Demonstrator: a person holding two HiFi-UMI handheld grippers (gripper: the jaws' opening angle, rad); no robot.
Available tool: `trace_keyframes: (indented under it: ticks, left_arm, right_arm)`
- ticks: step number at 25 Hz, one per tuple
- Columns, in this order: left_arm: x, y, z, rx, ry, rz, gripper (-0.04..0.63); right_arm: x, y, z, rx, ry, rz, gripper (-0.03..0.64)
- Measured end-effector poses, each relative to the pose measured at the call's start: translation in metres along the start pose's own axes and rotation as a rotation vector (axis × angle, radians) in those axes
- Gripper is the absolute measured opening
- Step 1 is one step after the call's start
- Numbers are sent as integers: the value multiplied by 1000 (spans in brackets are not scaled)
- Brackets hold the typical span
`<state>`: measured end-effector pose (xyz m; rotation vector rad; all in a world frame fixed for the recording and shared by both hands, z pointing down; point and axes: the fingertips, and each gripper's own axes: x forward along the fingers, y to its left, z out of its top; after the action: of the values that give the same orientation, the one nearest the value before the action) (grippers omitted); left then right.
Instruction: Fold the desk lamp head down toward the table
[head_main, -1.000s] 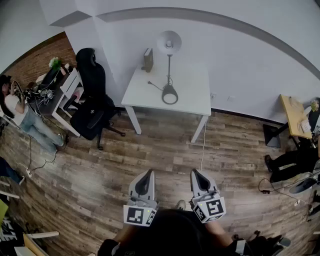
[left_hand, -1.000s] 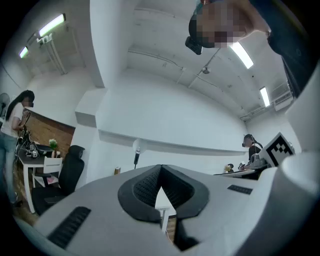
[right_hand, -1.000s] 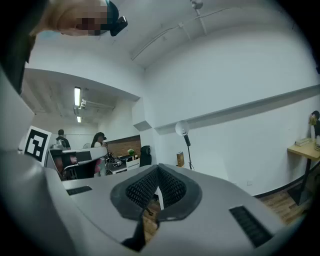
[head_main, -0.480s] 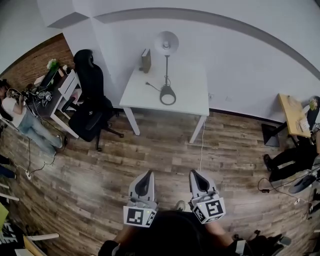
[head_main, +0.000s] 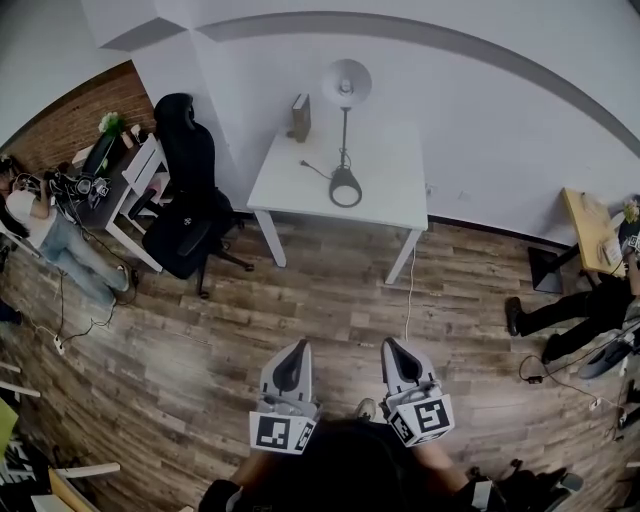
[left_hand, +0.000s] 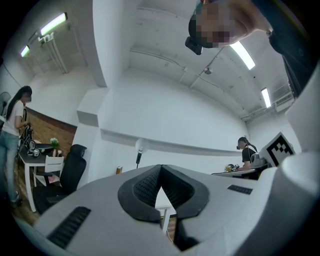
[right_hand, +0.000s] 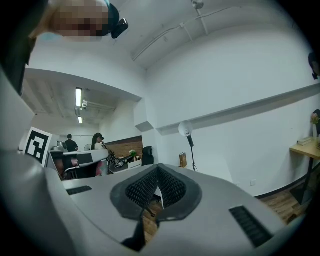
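Observation:
A desk lamp (head_main: 345, 120) stands upright on a white table (head_main: 390, 200) against the far wall, its round head (head_main: 346, 82) raised high on a thin stem above a ring base (head_main: 345, 187). The lamp (left_hand: 139, 151) shows small and far off in the left gripper view, and the lamp (right_hand: 188, 137) likewise in the right gripper view. Both grippers are held close to my body over the wooden floor, far short of the table. My left gripper (head_main: 293, 346) is shut with nothing in it. My right gripper (head_main: 392, 346) is shut and empty too.
A small brown box (head_main: 298, 117) stands on the table's left back corner. A black office chair (head_main: 186, 200) sits left of the table beside a cluttered desk (head_main: 120, 170). People stand at far left and far right. A wooden table (head_main: 590, 232) is at right.
The view has shifted slightly, so table and lamp sit a little lower and further right in the picture. The person at right has moved a leg. Both grippers keep their pose.

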<state>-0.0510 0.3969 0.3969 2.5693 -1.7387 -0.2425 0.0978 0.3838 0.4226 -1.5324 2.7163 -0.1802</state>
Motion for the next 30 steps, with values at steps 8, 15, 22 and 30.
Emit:
trace_keyframes:
  ticks: [8, 15, 22, 30]
  left_arm:
    - [-16, 40, 4, -1, 9, -1, 23]
    - [-34, 74, 8, -25, 11, -39, 22]
    - [-30, 100, 2, -18, 21, -36, 23]
    - [11, 114, -5, -19, 16, -26, 23]
  right_arm:
    - [20, 31, -4, 2, 1, -28, 11]
    - [36, 65, -7, -11, -13, -76, 11]
    - [57, 71, -9, -7, -17, -90, 11]
    - [100, 49, -10, -6, -13, -63, 11]
